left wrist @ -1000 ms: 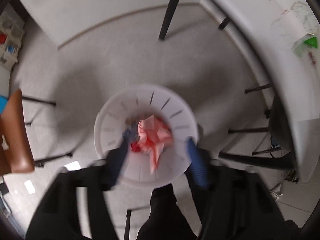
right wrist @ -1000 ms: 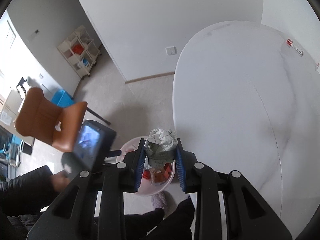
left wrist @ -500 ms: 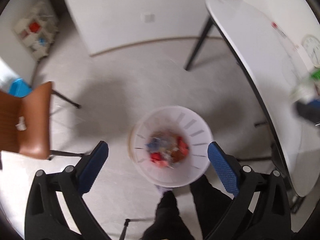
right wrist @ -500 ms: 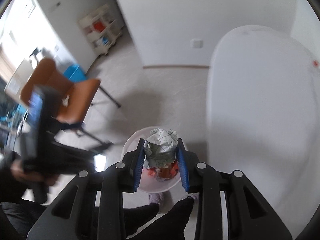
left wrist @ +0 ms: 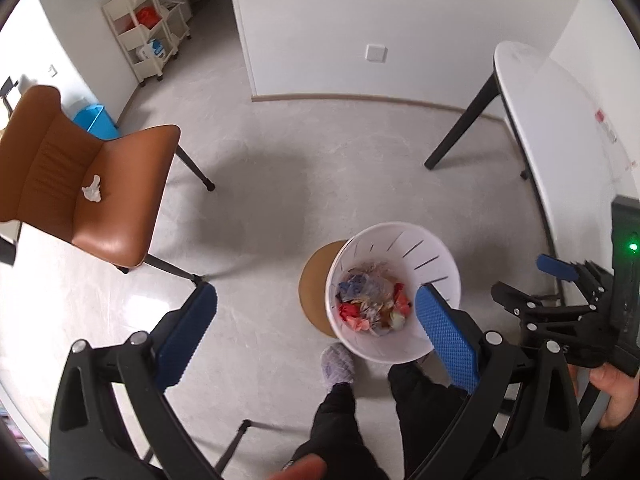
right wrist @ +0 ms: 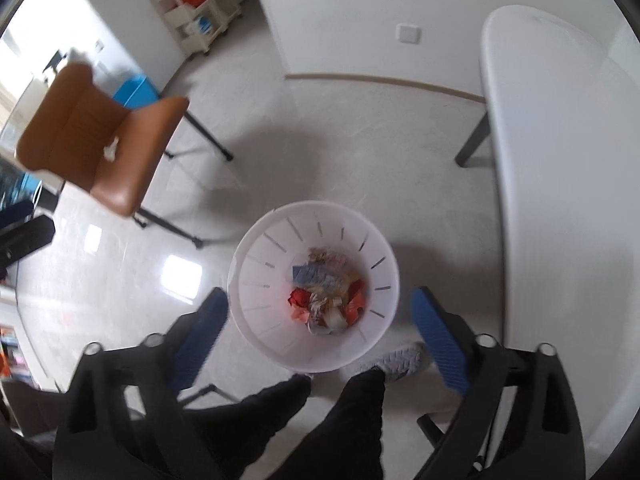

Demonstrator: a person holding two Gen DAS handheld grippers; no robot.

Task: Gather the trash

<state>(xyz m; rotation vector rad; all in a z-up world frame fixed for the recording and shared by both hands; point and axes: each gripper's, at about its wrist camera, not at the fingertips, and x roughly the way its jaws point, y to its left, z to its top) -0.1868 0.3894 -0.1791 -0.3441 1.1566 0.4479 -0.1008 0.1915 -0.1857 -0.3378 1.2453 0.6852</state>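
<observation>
Both tools hung wide apart and empty over the white bin (right wrist: 256,320): left tool (left wrist: 316,344), right tool (right wrist: 320,332), crumpled trash (right wrist: 326,296) inside.

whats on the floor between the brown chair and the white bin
Bare grey floor with only shadow between the brown leather chair and white slotted plastic bin, in the left wrist view.

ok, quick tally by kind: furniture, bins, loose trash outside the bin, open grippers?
Brown chair: 1
White table: 1
Shelf cart: 1
White trash bin: 1
Crumpled tissue on the chair seat: 1
Open grippers: 2, left gripper and right gripper
Total: 7
</observation>
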